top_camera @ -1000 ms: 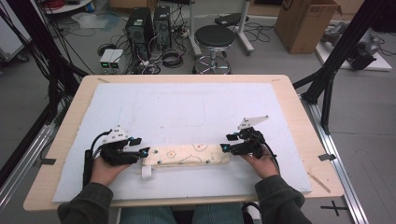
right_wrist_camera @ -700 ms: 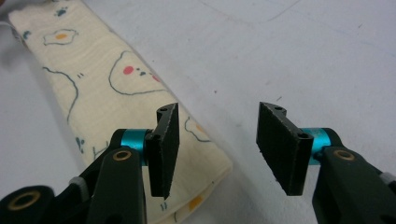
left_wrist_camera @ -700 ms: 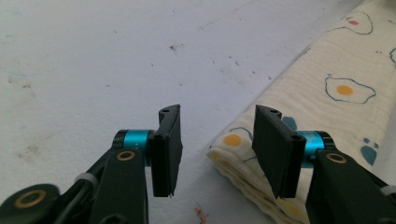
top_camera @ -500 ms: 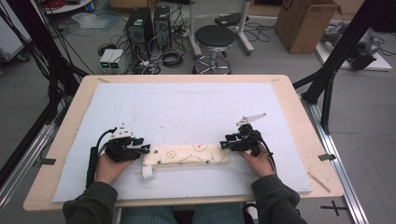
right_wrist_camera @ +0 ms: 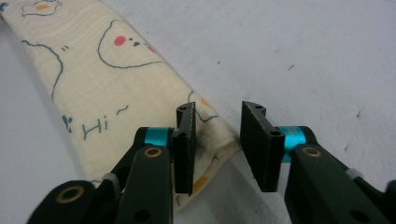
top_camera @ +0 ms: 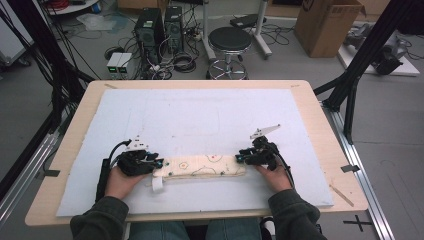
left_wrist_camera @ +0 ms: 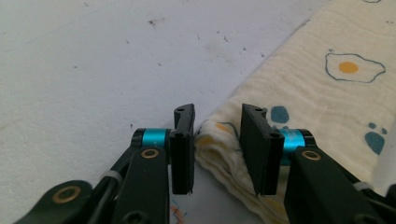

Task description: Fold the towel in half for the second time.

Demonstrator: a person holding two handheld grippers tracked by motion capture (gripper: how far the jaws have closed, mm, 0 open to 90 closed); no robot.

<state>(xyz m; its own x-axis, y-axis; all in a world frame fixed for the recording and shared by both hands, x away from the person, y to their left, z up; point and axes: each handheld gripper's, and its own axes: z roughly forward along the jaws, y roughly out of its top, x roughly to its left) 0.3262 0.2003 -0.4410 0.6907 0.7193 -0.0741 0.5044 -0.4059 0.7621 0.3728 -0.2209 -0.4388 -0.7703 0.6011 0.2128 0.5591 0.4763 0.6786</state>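
Both grippers' jaws have just been closing. At 7 o'clock on the white mat [top_camera: 200,115], the left gripper [left_wrist_camera: 217,140] is seen apart around the folded printed cloth's [top_camera: 205,166] corner; at 4 o'clock, the right gripper [right_wrist_camera: 217,140] likewise, not yet clamped.

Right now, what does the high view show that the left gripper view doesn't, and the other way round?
From above: the whole table, the full mat, and the stool and box on the floor behind. From the left gripper view: close up, the cloth with its egg print, and its folded corner between the left gripper's fingers, which have just been closing but do not pinch it yet. Shared: cloth, mat and left gripper.
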